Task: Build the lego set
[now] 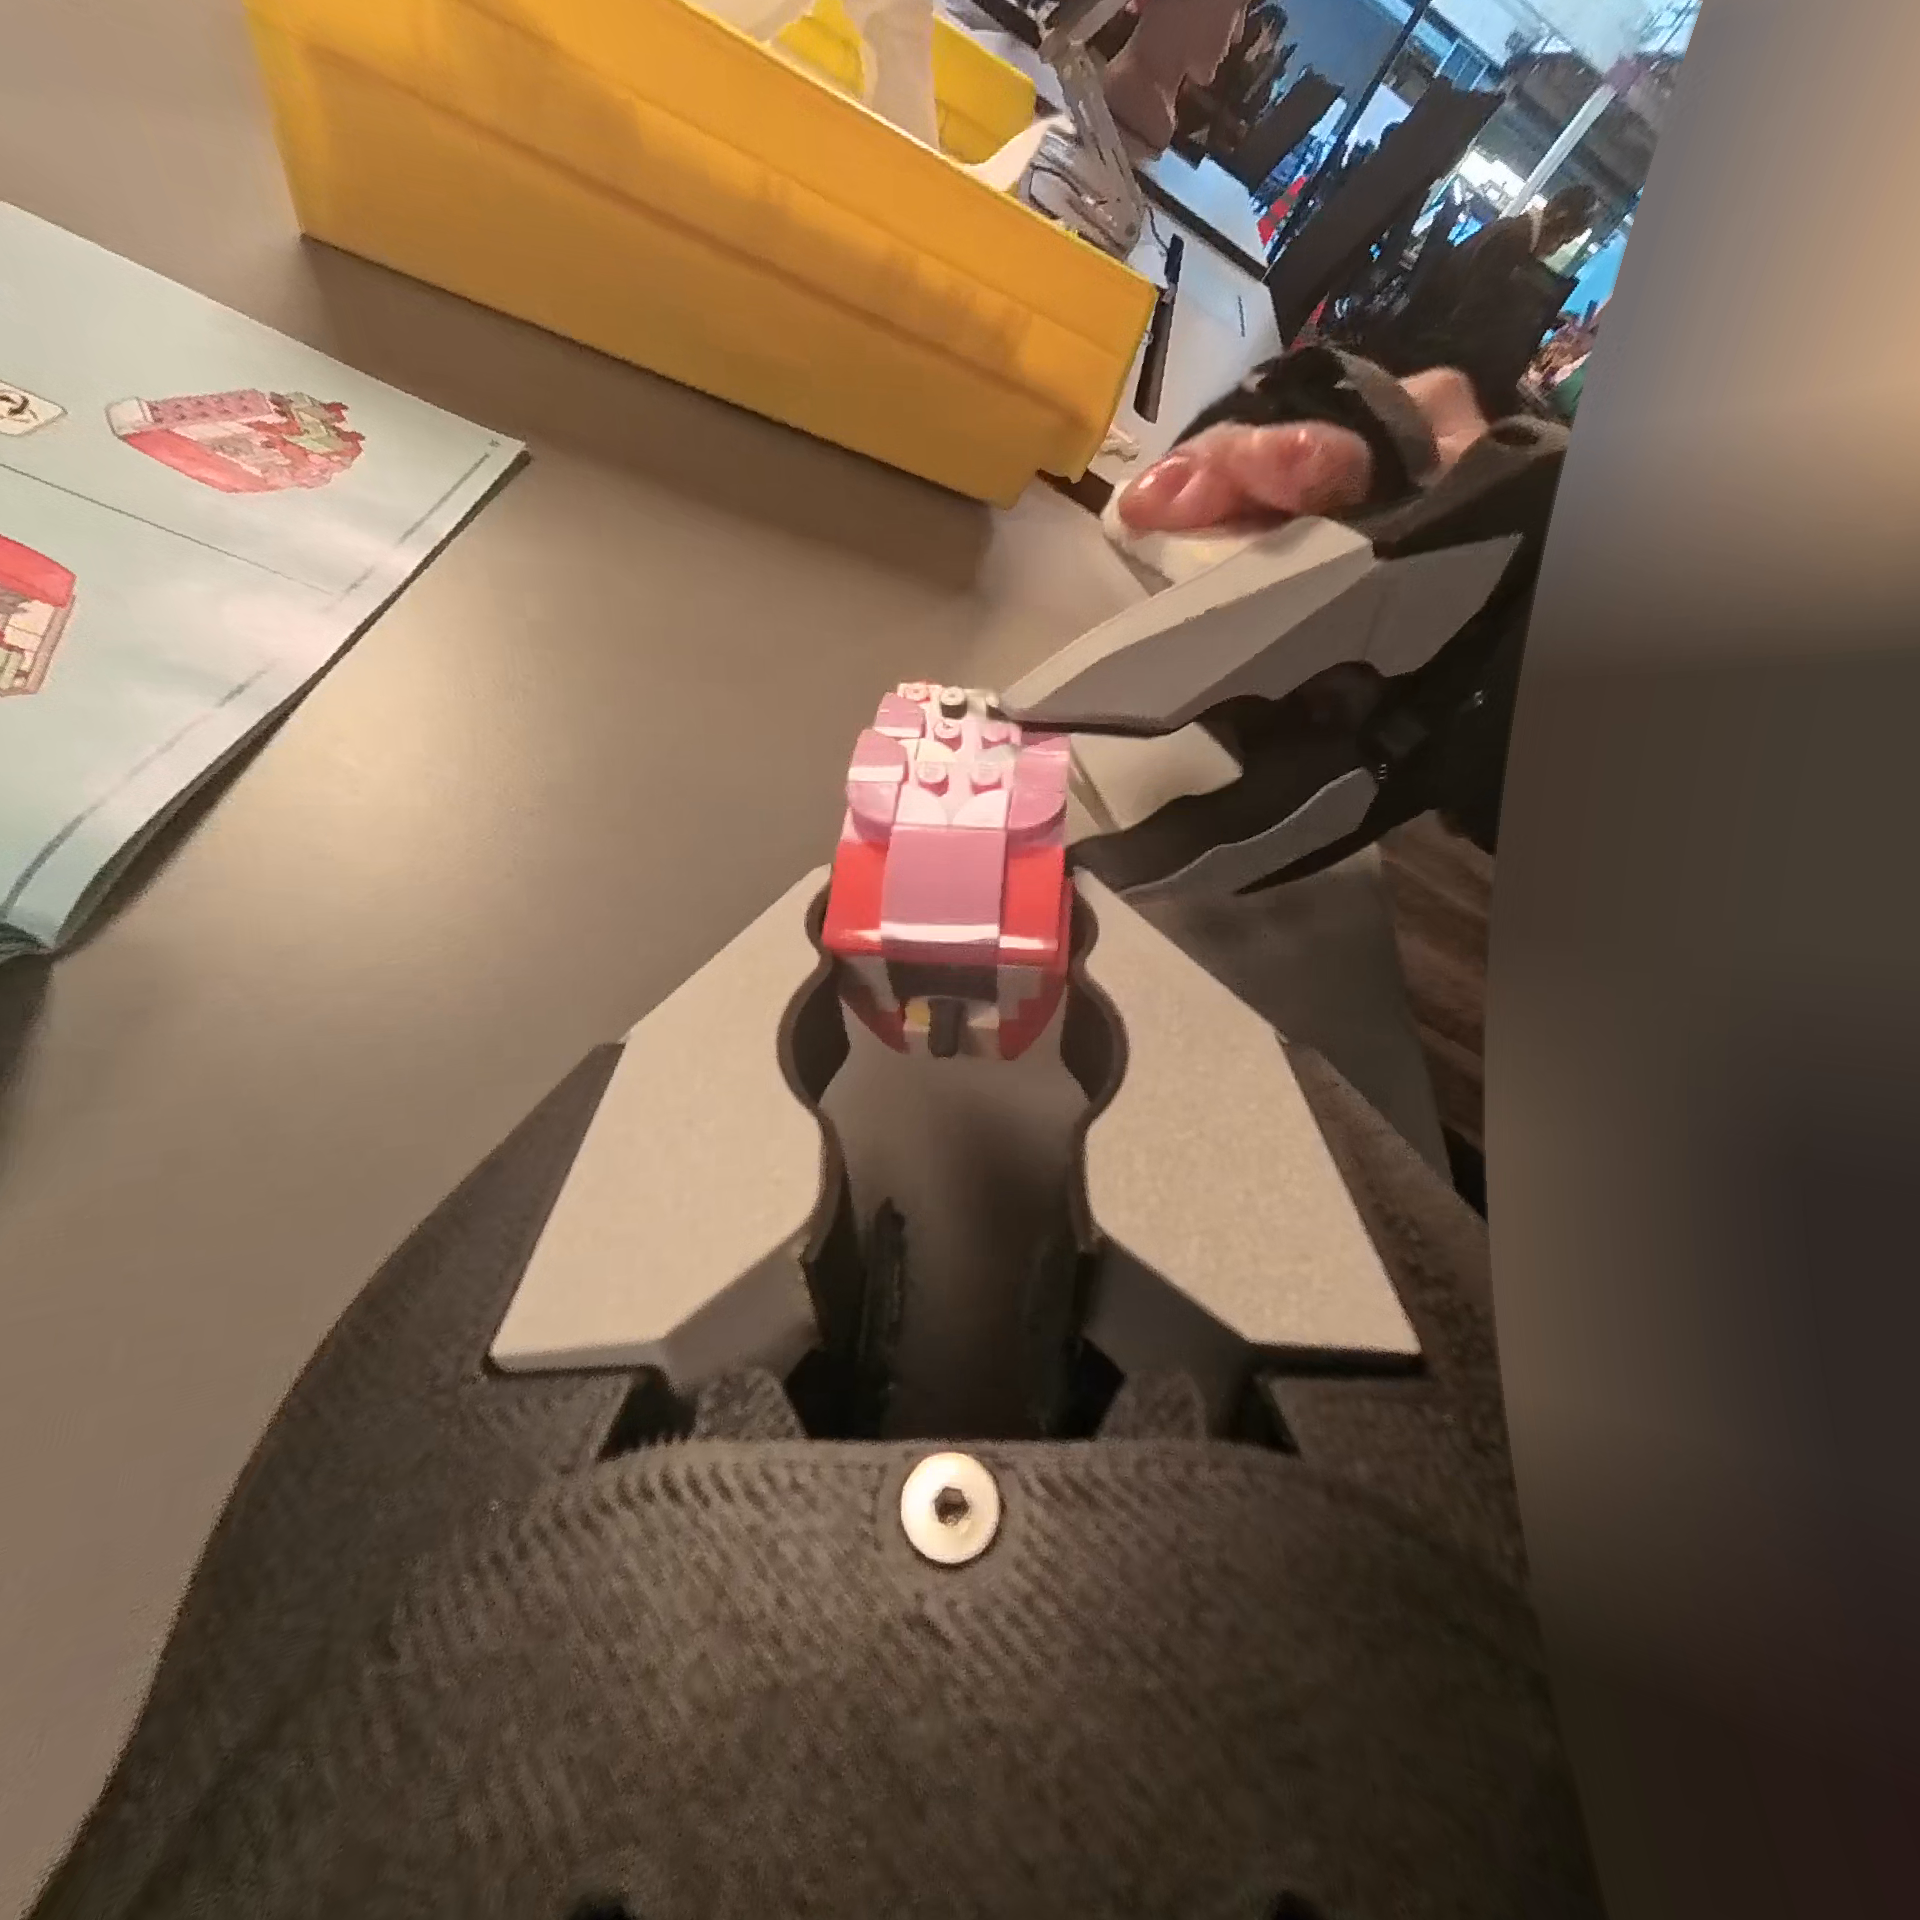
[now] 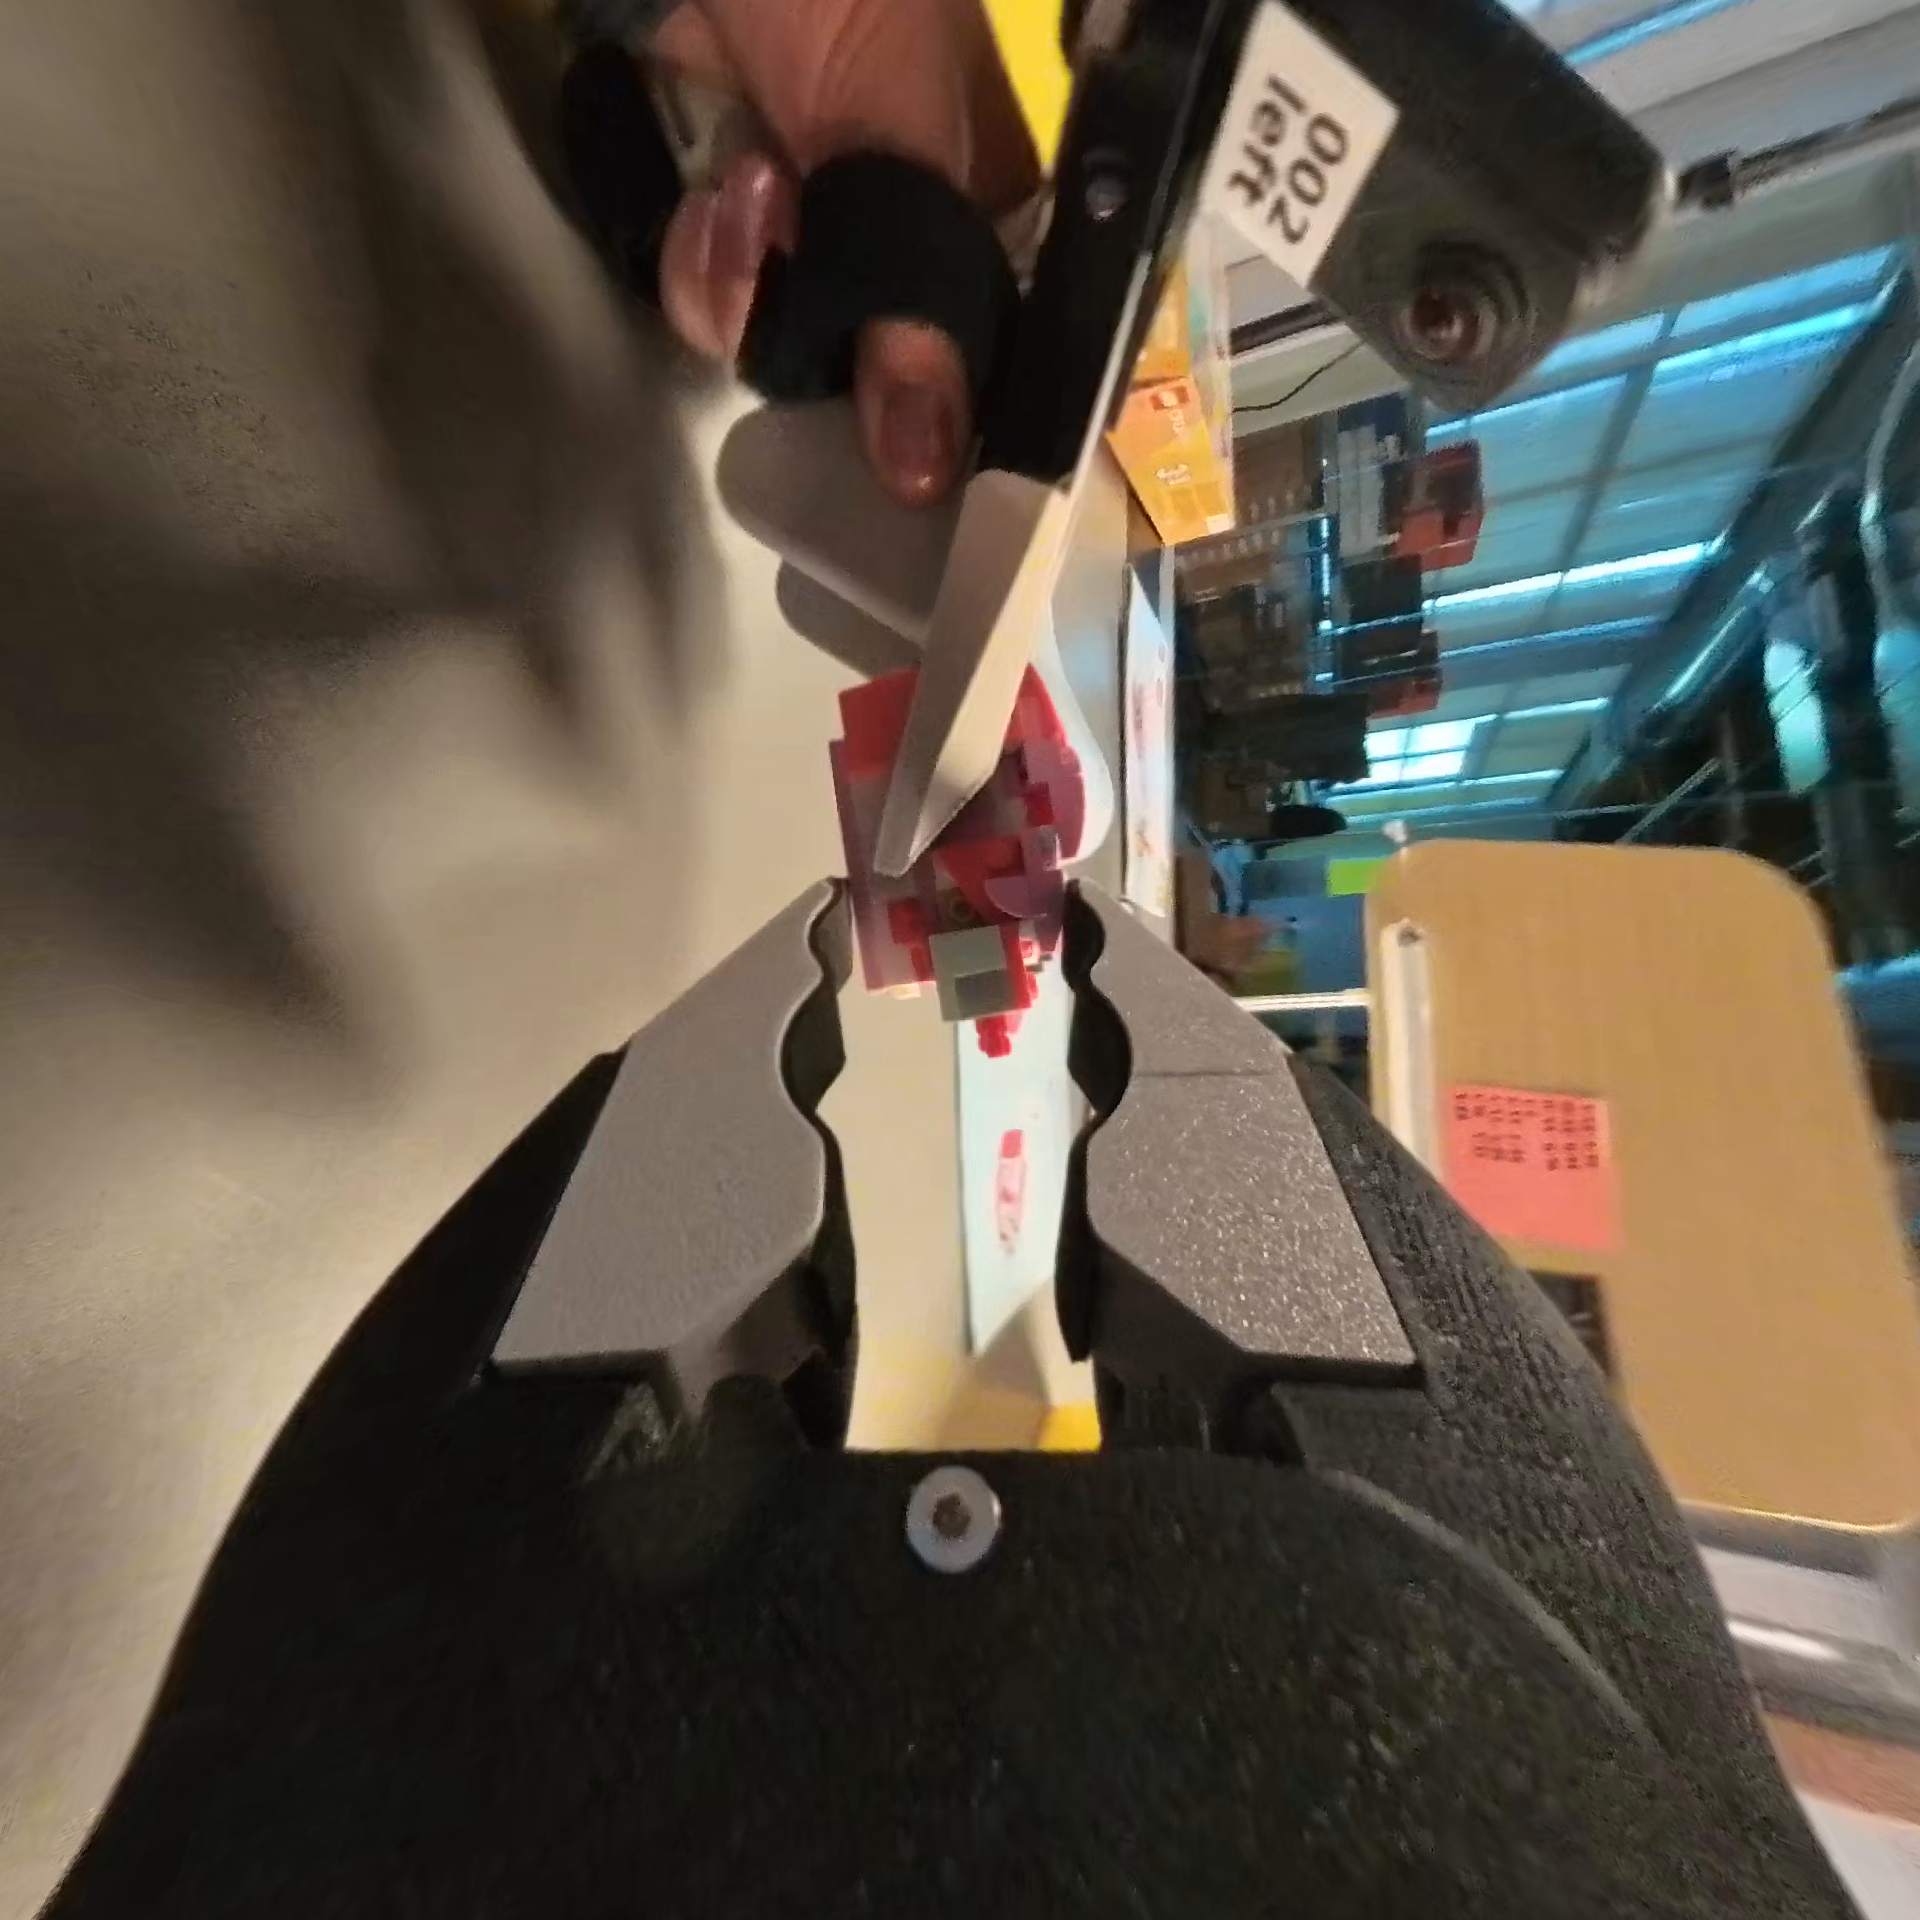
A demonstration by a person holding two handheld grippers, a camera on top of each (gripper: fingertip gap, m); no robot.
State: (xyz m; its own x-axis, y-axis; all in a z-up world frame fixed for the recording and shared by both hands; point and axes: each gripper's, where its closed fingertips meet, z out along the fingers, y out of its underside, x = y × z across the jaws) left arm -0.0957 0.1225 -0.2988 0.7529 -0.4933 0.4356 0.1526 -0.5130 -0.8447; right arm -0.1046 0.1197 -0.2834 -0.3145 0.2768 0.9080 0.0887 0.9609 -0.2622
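Two tools meet on one small brick model (image 1: pixel 951 862), a red and pink block with studs on top. The left tool (image 1: pixel 951 925) is clamped on the model's red lower part, a grey finger pressed to each side, and holds it clear of the grey surface (image 1: pixel 582 810).

In the left wrist view the right tool (image 1: pixel 1049 748) comes in from 2 o'clock, held by a hand (image 1: pixel 1247 478) in a black fingerless glove. Its upper finger (image 1: pixel 1164 644) lies at the studded far end of the model; the lower one sits just beside the model's right flank.

In the right wrist view the right tool (image 2: pixel 956 914) has its grey fingertips (image 2: pixel 810 935) on either side of the model's (image 2: pixel 935 925) near end, where a small grey brick (image 2: pixel 971 977) sticks out. The left tip looks pressed to the pink side; at the right tip I cannot tell whether it touches. The left tool's finger (image 2: pixel 966 707) crosses the model from 12 o'clock.

At 9 o'clock in the left wrist view an open instruction booklet (image 1: pixel 208 582) lies flat. A yellow bin (image 1: pixel 675 239) stands at 11 to 12 o'clock, well beyond the model.
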